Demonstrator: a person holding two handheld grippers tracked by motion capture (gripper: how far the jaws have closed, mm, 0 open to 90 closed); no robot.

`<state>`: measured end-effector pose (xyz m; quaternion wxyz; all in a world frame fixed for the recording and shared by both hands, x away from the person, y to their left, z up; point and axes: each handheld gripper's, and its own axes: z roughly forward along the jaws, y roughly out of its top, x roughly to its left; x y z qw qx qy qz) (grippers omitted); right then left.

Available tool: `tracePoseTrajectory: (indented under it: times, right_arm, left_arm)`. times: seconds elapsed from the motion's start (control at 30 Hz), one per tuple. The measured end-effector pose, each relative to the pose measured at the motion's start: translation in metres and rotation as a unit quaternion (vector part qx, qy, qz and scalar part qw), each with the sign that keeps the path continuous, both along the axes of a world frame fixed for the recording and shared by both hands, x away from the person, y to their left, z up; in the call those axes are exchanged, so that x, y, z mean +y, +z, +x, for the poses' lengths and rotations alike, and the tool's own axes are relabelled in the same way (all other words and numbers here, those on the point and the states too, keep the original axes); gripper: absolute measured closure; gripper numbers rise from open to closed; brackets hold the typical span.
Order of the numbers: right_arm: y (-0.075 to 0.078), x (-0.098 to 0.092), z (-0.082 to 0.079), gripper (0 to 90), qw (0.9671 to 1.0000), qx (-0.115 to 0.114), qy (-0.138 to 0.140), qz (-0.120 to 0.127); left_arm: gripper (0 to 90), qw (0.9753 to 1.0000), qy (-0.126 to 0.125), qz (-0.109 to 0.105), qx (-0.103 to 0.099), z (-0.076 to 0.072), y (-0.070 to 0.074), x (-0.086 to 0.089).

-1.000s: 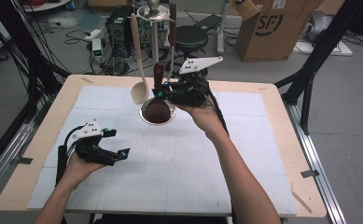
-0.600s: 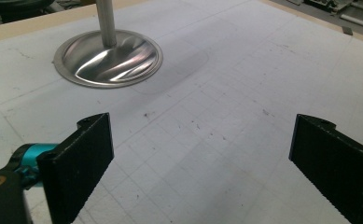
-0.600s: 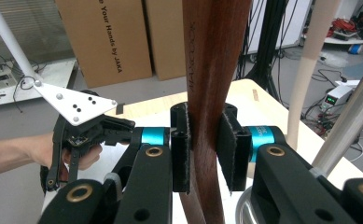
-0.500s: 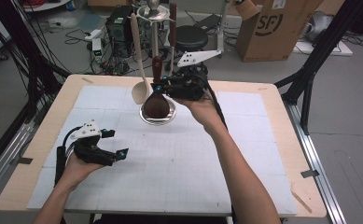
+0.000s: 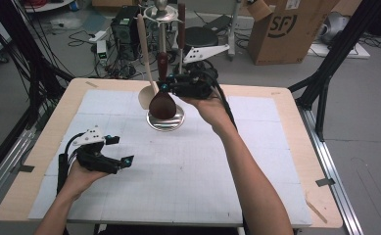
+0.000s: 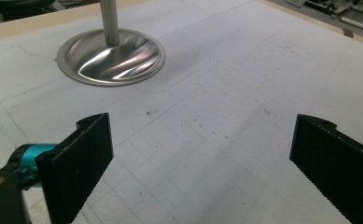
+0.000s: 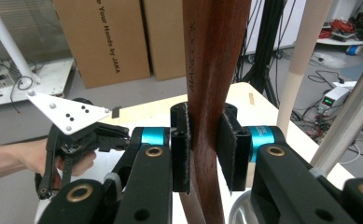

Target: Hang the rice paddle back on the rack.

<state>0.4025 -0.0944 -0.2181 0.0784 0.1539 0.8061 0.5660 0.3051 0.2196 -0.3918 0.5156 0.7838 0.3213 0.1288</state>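
Observation:
A dark wooden spoon hangs upright over the round base of a metal utensil stand, its bowl just above the base. My right gripper is shut on the spoon's handle, which runs up between the two pads in the right gripper view, where my right gripper clamps it. My left gripper rests at the table's left front, open, with nothing between its fingers. In the left gripper view, my left gripper faces the stand base and pole.
A pale wooden spoon hangs from the stand's top ring beside the pole, and another dark utensil hangs on the far side. Cardboard boxes, cables and black frame legs surround the table. The white gridded mat covers the tabletop.
My right gripper has risen slightly and carried the dark spoon upward, so its bowl sits higher over the stand base. My left gripper has barely moved.

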Motion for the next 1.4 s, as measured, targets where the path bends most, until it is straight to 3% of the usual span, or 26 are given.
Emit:
tracePoseTrajectory:
  times: [1.4]
  right_arm:
    - [0.028,0.009,0.022,76.3,0.9999,-0.004,-0.010,-0.007]
  left_arm:
    - [5.8,0.9999,0.001,-0.010,-0.001,0.000,-0.001,0.005]
